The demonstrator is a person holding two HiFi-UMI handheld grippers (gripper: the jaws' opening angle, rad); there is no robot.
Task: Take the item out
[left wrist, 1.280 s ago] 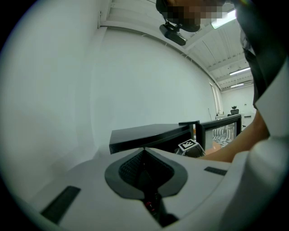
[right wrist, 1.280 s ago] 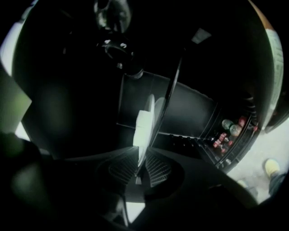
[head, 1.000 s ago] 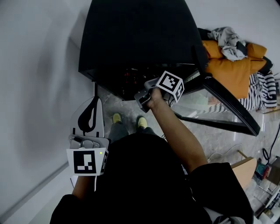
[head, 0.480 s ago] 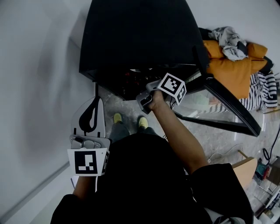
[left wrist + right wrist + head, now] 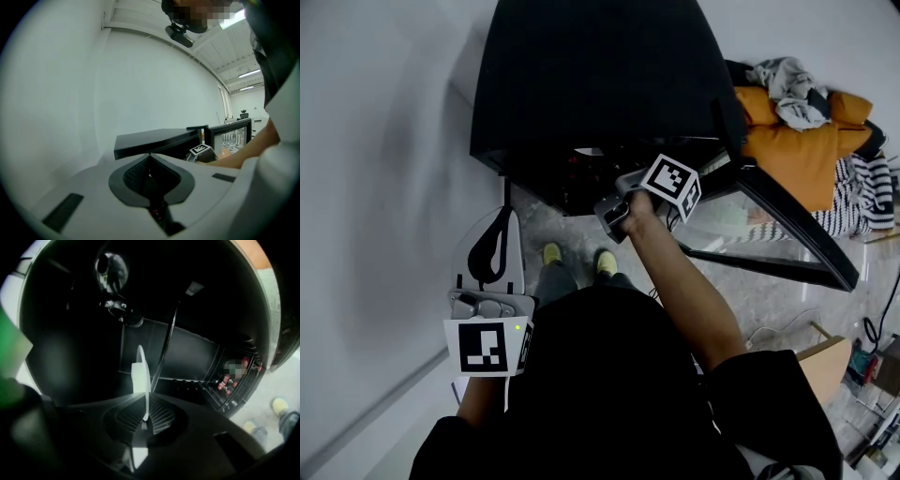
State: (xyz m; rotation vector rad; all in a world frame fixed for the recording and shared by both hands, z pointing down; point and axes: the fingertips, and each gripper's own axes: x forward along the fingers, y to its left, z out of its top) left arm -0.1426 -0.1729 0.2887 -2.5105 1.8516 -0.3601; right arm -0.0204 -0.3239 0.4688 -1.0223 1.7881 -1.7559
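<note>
Right gripper (image 5: 146, 398) reaches into the dark inside of the big black cabinet (image 5: 591, 75). Its jaws have just been closing and now clamp the low edge of a thin white flat item (image 5: 140, 375). The item stands upright, edge-on, rising from between the pads, inside the cabinet. What kind of item it is can't be told. A thin dark rod (image 5: 167, 338) slants up just behind the item, and a round black fitting (image 5: 123, 310) sits higher up on the far inner wall. To the right inside, a black wire rack (image 5: 234, 394) carries small red things (image 5: 224, 382), partly blurred. Left gripper (image 5: 150, 157) is held low at the left, well apart from the cabinet, jaws together with nothing between them, pointing at a plain white wall (image 5: 384, 187). The cabinet's black-framed glass door (image 5: 769, 230) hangs open to the right. Further right, a heap of orange fabric (image 5: 797, 150) with grey-white cloth (image 5: 787, 89) on top and a black-and-white striped cloth (image 5: 862, 202) beside it. Yellow shoes (image 5: 605, 261) on a pale stone-pattern floor (image 5: 769, 300) near the cabinet front.
</note>
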